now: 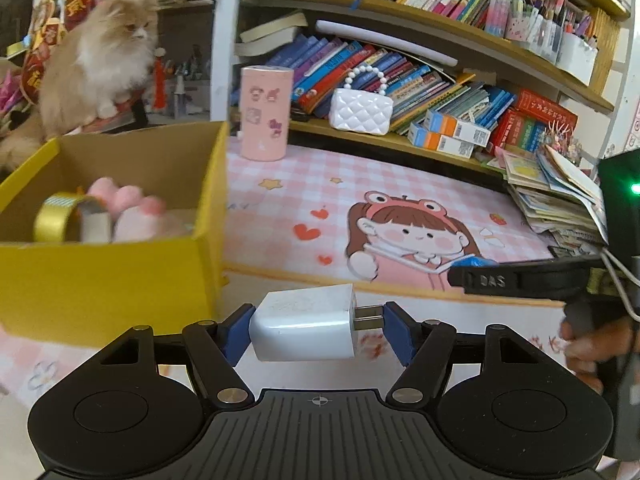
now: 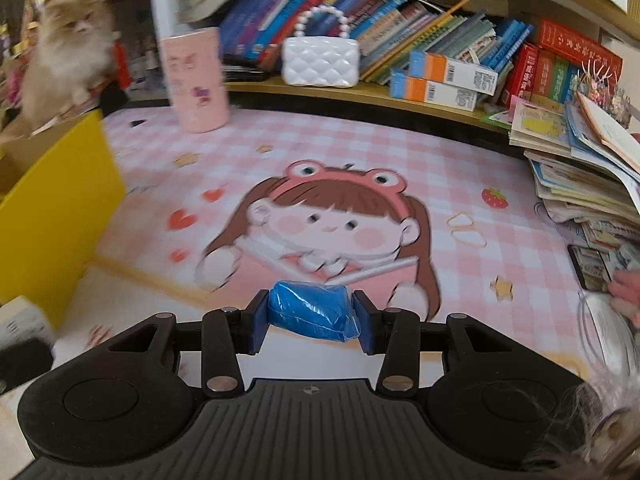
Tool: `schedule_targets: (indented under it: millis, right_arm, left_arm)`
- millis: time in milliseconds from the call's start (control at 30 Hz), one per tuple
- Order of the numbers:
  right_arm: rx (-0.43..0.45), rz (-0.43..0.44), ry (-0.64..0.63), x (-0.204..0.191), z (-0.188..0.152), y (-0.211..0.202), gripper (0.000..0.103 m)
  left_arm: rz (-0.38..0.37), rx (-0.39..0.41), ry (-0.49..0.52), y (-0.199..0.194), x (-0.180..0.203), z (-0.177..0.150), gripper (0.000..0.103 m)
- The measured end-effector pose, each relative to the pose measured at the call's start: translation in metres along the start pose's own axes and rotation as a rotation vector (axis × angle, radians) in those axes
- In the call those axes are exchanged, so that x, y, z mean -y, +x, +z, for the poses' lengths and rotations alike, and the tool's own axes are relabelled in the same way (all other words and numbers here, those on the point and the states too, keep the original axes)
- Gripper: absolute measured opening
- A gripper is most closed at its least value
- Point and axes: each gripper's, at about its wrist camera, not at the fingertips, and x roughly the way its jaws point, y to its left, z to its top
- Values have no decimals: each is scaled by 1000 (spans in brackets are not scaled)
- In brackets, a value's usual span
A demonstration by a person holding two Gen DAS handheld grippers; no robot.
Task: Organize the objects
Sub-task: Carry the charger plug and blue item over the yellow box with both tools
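A pink checked mat (image 2: pixel 460 152) printed with a cartoon girl in a frog headband is covering the surface. Along the far side a wooden bookshelf (image 1: pixel 400 140) is running, its rows of colourful books (image 1: pixel 360 68) leaning against each other. A white post (image 1: pixel 222 40) is standing at the shelf's left end. Far left, a fluffy ginger-and-white cat (image 1: pixel 100 60) is sitting among red and gold decorations (image 1: pixel 48 32). At the right, a heap of booklets (image 2: pixel 580 168) is spilling over. Soft, even light is filling the room.
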Motion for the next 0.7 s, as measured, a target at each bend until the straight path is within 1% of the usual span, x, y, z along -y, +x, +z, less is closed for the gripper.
schedule_targets:
  millis: [200,467,567,700]
  right_arm:
    - [-35,43,-10,-47,-28,-39,40]
    - [-75,127,-81,-126,-60,-77,40]
    - [-83,154,-113,-153,-72,-86,40]
    - [-84,181,-126,-182,-85,-95,40]
  left_arm:
    - [14,11,-41,-36,-37,-21,69]
    - [47,15,-88,-78,-89,-45,69]
    - [80,24,-95,-92,-106,-53,69]
    - [122,44,-93,-112,-129,-60,69]
